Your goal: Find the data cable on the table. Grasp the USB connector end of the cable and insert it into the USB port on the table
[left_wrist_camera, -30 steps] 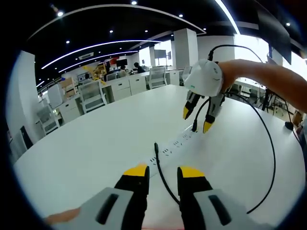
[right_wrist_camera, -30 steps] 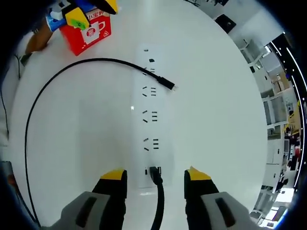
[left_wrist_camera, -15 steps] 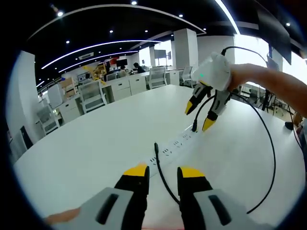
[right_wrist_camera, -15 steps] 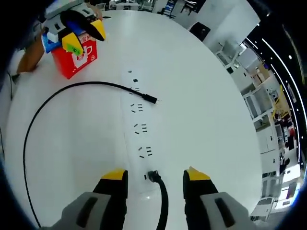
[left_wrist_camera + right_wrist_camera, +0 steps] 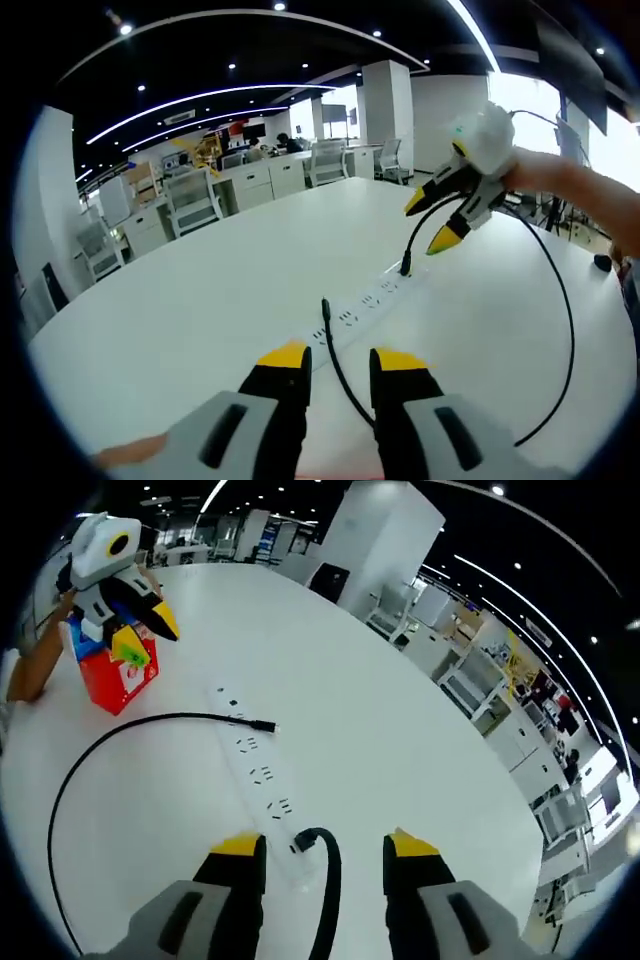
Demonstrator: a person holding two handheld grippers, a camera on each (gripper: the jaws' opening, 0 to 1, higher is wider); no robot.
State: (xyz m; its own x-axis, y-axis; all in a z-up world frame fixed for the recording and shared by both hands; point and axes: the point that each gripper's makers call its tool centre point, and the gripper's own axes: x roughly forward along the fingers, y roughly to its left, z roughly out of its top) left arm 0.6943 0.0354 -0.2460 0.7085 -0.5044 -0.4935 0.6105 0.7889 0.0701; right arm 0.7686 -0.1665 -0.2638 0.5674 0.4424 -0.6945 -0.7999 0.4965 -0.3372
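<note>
Open office: white desks, chairs, column, curved ceiling light strips, bright windows.

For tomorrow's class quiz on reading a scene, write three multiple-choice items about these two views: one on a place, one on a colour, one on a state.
1. Where is one end of the black cable?
A. plugged into the white power strip
B. inside the red box
C. hanging off the table

2. What colour are the tips of the right gripper?
A. blue
B. yellow
C. green

3. What is the right gripper holding?
A. the cable
B. the box
C. nothing

Answers: 1 A, its plug sits in the strip's near end; 2 B, both tips show yellow; 3 C, its jaws stand apart, empty.
</note>
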